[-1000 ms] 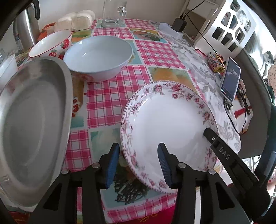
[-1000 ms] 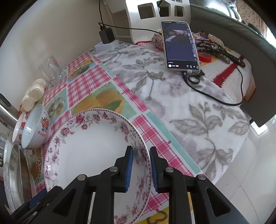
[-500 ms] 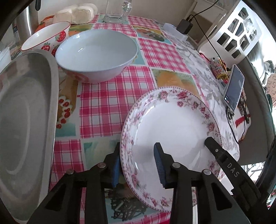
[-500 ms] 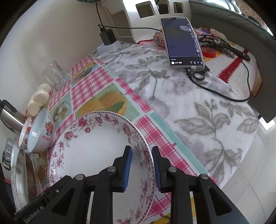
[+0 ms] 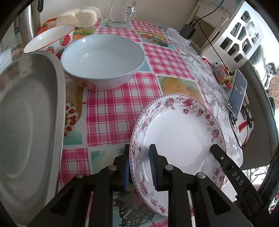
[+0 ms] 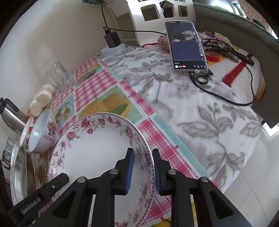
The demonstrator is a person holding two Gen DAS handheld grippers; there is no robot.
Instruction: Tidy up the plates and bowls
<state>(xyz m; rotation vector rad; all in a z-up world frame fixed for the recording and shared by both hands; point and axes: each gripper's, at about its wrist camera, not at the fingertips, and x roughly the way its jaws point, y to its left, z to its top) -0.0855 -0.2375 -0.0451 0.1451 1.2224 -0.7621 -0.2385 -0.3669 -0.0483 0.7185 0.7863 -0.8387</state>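
Note:
A white plate with a pink rose border (image 5: 179, 132) is held tilted above the checked tablecloth. My left gripper (image 5: 139, 167) straddles its left rim, one finger under and one on top. My right gripper (image 6: 142, 167) straddles the right rim of the same plate (image 6: 97, 148) in the right wrist view. A large pale blue bowl (image 5: 102, 59) stands behind, with a strawberry bowl (image 5: 50, 40) beside it. A big metal tray (image 5: 26, 122) lies at the left.
A glass mug (image 5: 122, 14), bread rolls (image 5: 78, 17) and a steel kettle (image 5: 26, 22) stand at the back. A phone (image 6: 186, 47) on a cable lies on the floral cloth at the right, near a white basket (image 5: 235, 35).
The plate has risen and tilted. My left gripper moved in over its left rim and closed from wide open to pinch it. The right gripper kept its hold.

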